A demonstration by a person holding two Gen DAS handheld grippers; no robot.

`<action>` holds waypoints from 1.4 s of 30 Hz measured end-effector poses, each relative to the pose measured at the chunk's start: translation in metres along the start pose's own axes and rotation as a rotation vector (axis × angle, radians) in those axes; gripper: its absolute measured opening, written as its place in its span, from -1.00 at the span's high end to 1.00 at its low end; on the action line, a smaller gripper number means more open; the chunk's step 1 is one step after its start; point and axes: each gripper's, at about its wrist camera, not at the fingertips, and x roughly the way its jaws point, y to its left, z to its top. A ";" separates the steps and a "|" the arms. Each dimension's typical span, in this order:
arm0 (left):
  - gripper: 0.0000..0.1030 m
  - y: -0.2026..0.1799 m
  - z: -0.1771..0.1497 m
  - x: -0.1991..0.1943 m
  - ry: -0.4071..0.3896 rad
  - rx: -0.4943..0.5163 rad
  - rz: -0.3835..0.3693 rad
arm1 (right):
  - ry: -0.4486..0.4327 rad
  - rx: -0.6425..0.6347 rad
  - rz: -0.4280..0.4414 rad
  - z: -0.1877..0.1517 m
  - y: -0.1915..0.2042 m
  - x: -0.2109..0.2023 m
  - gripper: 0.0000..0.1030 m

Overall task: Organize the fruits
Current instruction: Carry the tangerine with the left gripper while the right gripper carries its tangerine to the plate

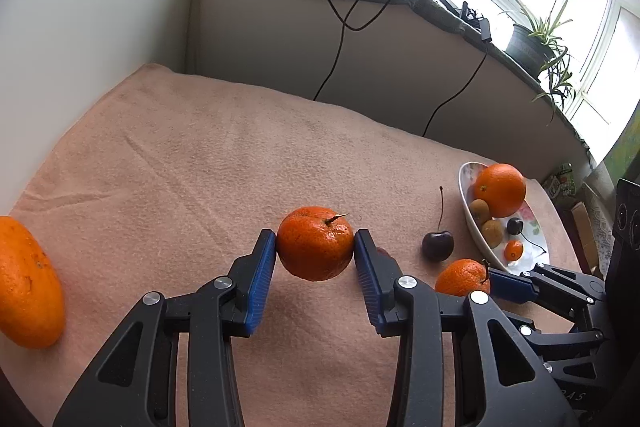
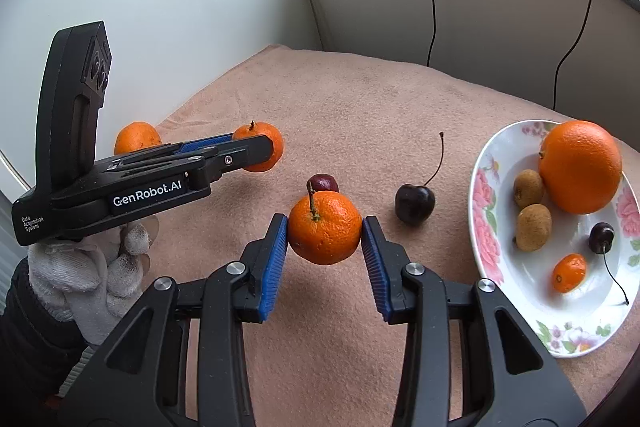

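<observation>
- My left gripper [image 1: 315, 253] has its blue fingers [image 1: 262, 279] clamped on a tangerine [image 1: 315, 242], one pad on each side; the fruit hangs clear of the peach blanket [image 1: 200, 163], stem pointing up and to the right.
- My right gripper [image 2: 325, 239] holds a second tangerine [image 2: 325, 227] the same way, pads pressed to both flanks, stem upright, the fruit lifted just off the cloth.
- Just behind the right-hand tangerine I see the top of a dark red cherry [image 2: 323, 182], mostly hidden by it.
- To its right a larger dark cherry [image 2: 415, 204] lies on the blanket, its long stem rising, between the held fruit and the plate.
- The flowered plate [image 2: 486, 227] sits at the right, carrying a big orange [image 2: 580, 167], two brown kiwis [image 2: 533, 227], a small cherry [image 2: 601, 237] and a kumquat [image 2: 569, 272].
- From the right wrist view, the left gripper comes in from the left, held by a hand in a white glove [image 2: 88, 267].
- Another orange fruit [image 1: 28, 283] lies on the blanket at the far left, well apart from the plate.
- Beyond the blanket, black cables [image 1: 340, 27] hang down from the window ledge.
</observation>
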 end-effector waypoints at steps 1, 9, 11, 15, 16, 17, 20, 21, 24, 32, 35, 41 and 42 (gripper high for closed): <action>0.25 -0.002 0.000 -0.001 -0.002 0.003 -0.003 | -0.005 0.000 -0.005 -0.001 -0.001 -0.004 0.23; 0.25 -0.027 0.001 -0.006 -0.013 0.024 -0.042 | -0.040 0.026 -0.044 -0.009 -0.021 -0.032 0.23; 0.25 -0.035 0.000 -0.006 -0.013 0.036 -0.053 | -0.048 0.037 -0.056 -0.011 -0.028 -0.039 0.23; 0.25 -0.052 -0.002 -0.005 -0.009 0.053 -0.078 | -0.060 0.063 -0.084 -0.017 -0.044 -0.050 0.23; 0.25 -0.057 -0.003 -0.005 -0.008 0.058 -0.085 | -0.063 0.068 -0.092 -0.018 -0.048 -0.053 0.23; 0.25 -0.061 -0.003 -0.004 -0.006 0.062 -0.090 | -0.065 0.072 -0.100 -0.020 -0.051 -0.056 0.23; 0.25 -0.074 -0.005 -0.001 0.003 0.076 -0.108 | -0.071 0.090 -0.121 -0.025 -0.061 -0.064 0.23; 0.25 -0.078 -0.005 0.001 0.006 0.081 -0.113 | -0.074 0.096 -0.129 -0.027 -0.065 -0.066 0.23; 0.25 -0.090 -0.006 0.004 0.013 0.096 -0.128 | -0.079 0.114 -0.146 -0.031 -0.075 -0.072 0.23; 0.25 -0.120 -0.008 0.014 0.030 0.131 -0.164 | -0.082 0.141 -0.192 -0.040 -0.100 -0.081 0.23; 0.25 -0.130 -0.010 0.017 0.038 0.140 -0.176 | -0.083 0.143 -0.213 -0.042 -0.105 -0.083 0.23; 0.25 -0.147 -0.015 0.022 0.055 0.161 -0.193 | -0.080 0.151 -0.218 -0.046 -0.111 -0.084 0.23; 0.25 -0.149 -0.015 0.024 0.059 0.163 -0.195 | -0.079 0.154 -0.218 -0.046 -0.112 -0.084 0.23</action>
